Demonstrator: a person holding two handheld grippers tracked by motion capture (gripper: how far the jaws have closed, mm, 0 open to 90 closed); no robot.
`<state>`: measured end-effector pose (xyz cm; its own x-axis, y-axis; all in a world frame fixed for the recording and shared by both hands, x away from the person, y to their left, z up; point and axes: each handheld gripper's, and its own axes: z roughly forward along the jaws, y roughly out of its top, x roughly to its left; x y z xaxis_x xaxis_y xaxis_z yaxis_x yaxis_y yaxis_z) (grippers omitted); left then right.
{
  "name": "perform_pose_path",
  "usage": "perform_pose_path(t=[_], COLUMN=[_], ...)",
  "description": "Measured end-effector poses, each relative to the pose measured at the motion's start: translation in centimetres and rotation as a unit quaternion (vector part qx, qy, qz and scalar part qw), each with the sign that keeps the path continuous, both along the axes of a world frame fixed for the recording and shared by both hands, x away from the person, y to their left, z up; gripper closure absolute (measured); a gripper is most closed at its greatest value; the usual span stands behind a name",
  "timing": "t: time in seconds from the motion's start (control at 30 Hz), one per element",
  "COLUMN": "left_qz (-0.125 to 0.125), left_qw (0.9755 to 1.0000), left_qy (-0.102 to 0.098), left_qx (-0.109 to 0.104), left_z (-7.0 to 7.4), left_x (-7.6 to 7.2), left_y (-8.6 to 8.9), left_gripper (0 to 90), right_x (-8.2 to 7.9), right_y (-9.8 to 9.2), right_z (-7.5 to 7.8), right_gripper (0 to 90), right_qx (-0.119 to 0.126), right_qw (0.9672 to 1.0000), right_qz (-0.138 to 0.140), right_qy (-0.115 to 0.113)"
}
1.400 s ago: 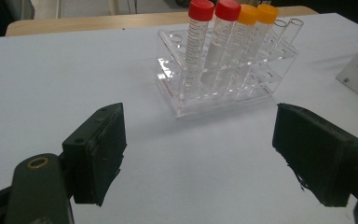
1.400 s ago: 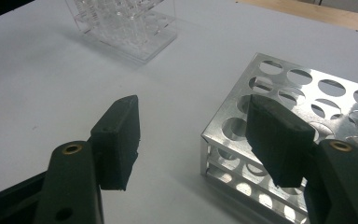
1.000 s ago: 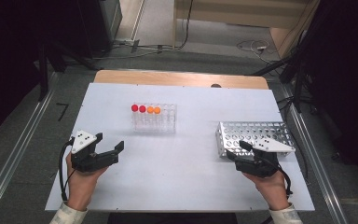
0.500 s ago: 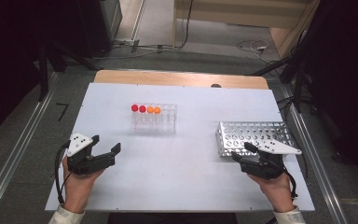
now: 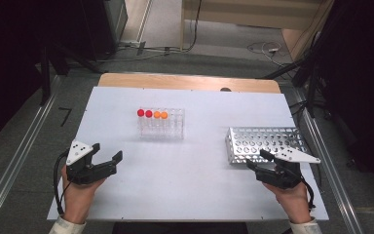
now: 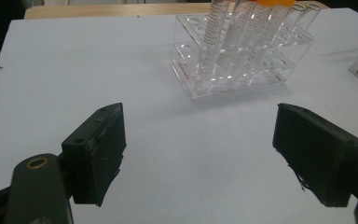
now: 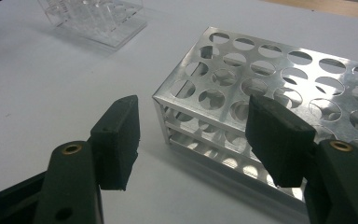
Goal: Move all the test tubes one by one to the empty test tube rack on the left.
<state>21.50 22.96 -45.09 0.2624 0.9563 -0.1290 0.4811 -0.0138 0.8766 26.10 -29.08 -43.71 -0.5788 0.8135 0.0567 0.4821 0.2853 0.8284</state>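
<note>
Grippers at rest before two tube racks

Left gripper [image 5: 108, 155] sits low over the white table [image 5: 199, 185], held in the person's left hand [image 5: 78, 195]. Its jaws stand wide apart with nothing between them, and bare table shows in the gap in the left gripper view. Ahead of it and a little to its right, well apart, stands a clear plastic rack [image 6: 242, 60] holding tubes with red and orange caps [image 5: 152, 114] along its far row.

Right gripper [image 5: 259, 161] is held in the person's right hand [image 5: 292, 200]. Its jaws are also apart and grip nothing. Just ahead of them lies a perforated metal rack [image 7: 279, 88], its holes empty. In the right gripper view the rack's near corner sits between the two jaw tips; whether the right-hand jaw touches the metal cannot be told. The clear rack lies far off to this gripper's left.

Compared with a second ago, the left gripper has drifted slightly down the high view, toward the person, and its jaws keep the same wide spread. The right gripper and both racks look unchanged.
</note>
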Motion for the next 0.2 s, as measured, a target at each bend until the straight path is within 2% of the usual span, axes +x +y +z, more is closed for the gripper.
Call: perform_pose_path(t=[0.1,0.2], left_qz=[0.000,-0.002], left_qw=[1.0000,1.0000], left_qy=[0.000,0.001], left_qx=[0.001,0.002], left_z=[-0.03,-0.05], left_x=[0.01,0.00], left_y=[-0.03,-0.10], left_gripper=[17.7,17.7], right_x=[-0.08,-0.08], right_y=[-0.19,-0.34], right_z=[0.04,0.19], right_gripper=[31.5,24.2], right_qx=[0.003,0.005], right_qw=[1.0000,0.9999], right_qz=[-0.004,-0.014], right_qy=[-0.002,0.003])
